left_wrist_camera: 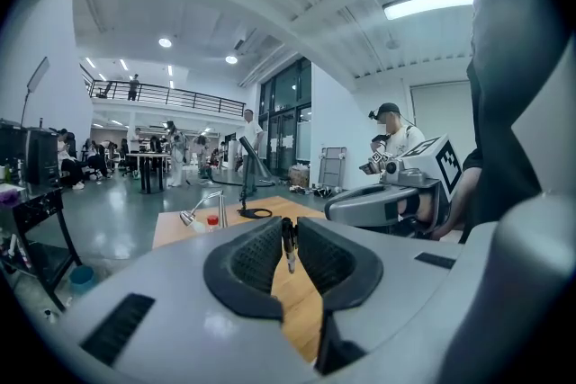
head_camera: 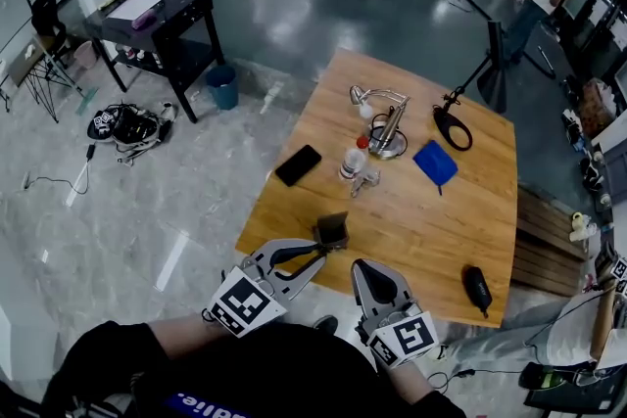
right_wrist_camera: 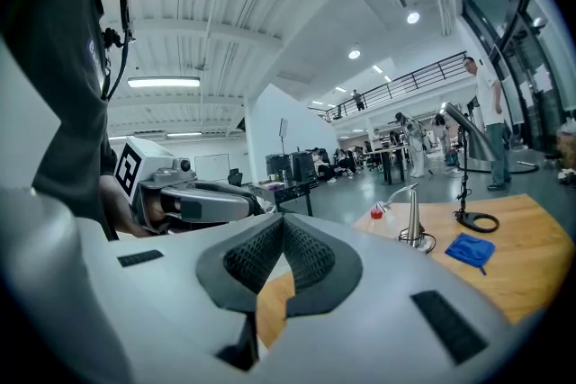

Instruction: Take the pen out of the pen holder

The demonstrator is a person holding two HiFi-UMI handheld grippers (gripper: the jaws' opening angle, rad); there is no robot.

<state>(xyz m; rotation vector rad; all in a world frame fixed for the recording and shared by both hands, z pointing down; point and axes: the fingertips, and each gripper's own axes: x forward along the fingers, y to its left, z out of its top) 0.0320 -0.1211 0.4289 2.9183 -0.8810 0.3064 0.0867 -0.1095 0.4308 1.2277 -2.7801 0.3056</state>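
Note:
A small dark pen holder (head_camera: 332, 229) stands near the table's front left edge. My left gripper (head_camera: 323, 252) reaches up to its near side. In the left gripper view the left gripper (left_wrist_camera: 289, 247) is shut on a thin dark pen (left_wrist_camera: 289, 240), whose silvery tip points down over the wooden table (left_wrist_camera: 279, 292). The holder itself is hidden in that view. Just to the right, my right gripper (head_camera: 361, 266) hovers over the front edge; its pads (right_wrist_camera: 301, 252) meet with nothing between them.
On the table (head_camera: 431, 230) lie a black phone (head_camera: 298, 164), a red-capped bottle (head_camera: 353, 159), a metal desk lamp (head_camera: 384, 124), a blue cloth (head_camera: 435, 162), a black ring stand (head_camera: 453, 126) and a black mouse-like object (head_camera: 477, 289). People stand at the back.

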